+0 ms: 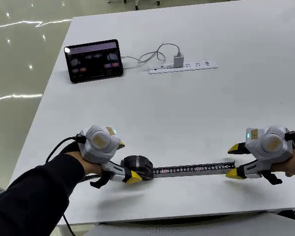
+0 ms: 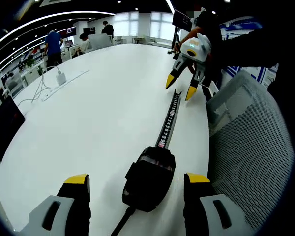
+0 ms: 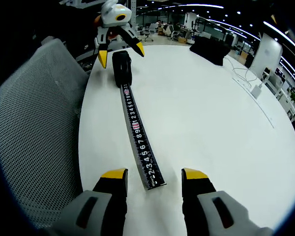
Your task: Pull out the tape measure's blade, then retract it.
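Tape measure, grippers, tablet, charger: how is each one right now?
Tape measure: blade pulled out, flat on the table.
Left gripper: open, either side of the case.
Right gripper: open, around the blade's tip.
Tablet: screen on.
Charger: plugged into the power strip.

The right gripper (image 3: 154,174) rises from the bottom with its yellow-tipped jaws spread. The free end of the blade (image 3: 137,132) lies flat on the white table (image 3: 211,128) between them, touching neither. The blade runs up, numbers showing, to the black case (image 3: 122,66). The left gripper (image 3: 120,53) stands over the case, one jaw on either side. A grey mesh chair (image 3: 37,128) is at the table's left edge.
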The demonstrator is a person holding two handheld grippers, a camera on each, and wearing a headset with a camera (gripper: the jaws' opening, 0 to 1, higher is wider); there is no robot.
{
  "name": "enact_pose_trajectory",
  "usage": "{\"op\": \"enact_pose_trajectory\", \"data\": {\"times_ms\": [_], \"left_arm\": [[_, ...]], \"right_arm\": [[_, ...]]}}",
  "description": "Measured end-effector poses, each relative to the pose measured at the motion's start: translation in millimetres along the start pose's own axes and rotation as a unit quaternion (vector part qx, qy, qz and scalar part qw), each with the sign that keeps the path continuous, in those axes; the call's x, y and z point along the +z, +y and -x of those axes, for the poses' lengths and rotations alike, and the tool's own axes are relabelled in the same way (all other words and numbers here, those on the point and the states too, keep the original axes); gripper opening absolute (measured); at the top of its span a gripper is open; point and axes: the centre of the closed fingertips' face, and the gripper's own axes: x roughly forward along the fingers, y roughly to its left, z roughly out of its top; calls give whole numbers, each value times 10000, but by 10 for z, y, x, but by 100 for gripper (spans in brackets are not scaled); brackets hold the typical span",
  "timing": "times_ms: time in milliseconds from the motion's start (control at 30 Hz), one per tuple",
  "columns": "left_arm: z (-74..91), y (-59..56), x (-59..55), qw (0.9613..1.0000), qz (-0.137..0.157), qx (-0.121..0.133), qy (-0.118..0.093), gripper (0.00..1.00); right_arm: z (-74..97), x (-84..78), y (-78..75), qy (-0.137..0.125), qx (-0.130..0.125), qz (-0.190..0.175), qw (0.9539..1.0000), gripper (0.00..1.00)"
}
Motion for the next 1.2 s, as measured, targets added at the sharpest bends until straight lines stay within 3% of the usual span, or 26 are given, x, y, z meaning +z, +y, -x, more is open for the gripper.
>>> {"op": "enact_pose_trajectory", "data": {"times_ms": [100,200,333,433,567,633,700,733,767,867,933,1000,1100,1200], "left_arm": [[-1,17,-13,9999,-26,149,-22,80],[-7,30,-9,9996,150,234,-100,92],[25,152,-8,9977,330,564,-197,99],[77,199,24,9957,489,704,-365,100],[173,259,42,9905,675,995,-672,100],[223,274,4,9877,802,1099,-776,100],[267,221,-22,9860,975,1015,-895,100],[293,222,-29,9853,921,1067,-962,100],[329,283,-72,9832,873,1274,-975,100],[383,260,-168,9798,1198,1267,-984,100],[419,267,-217,9787,1209,1331,-987,100],[481,294,-263,9752,1284,1443,-1078,100],[558,304,-268,9712,1337,1510,-1266,100],[599,303,-306,9720,1184,1599,-1254,100]], "right_arm": [[23,-13,10,-27,-70,-107,9999,42],[35,-19,25,-50,-111,-188,9997,47],[49,-23,58,-112,-110,-321,9994,50],[60,-11,35,-170,-254,-435,9986,58],[105,37,-37,-434,-552,-642,9955,70],[137,28,-51,-497,-646,-650,9945,75],[164,2,-34,-524,-639,-742,9938,74],[178,-11,-38,-541,-678,-771,9932,75],[200,-21,-40,-600,-726,-795,9924,77],[281,-42,-30,-721,-843,-847,9902,78],[360,-28,-73,-863,-1043,-885,9868,79],[460,-38,-90,-1028,-1169,-1083,9818,81],[527,-99,-48,-1056,-1191,-1074,9814,85],[594,-166,-30,-1084,-1249,-1084,9803,86]]}}
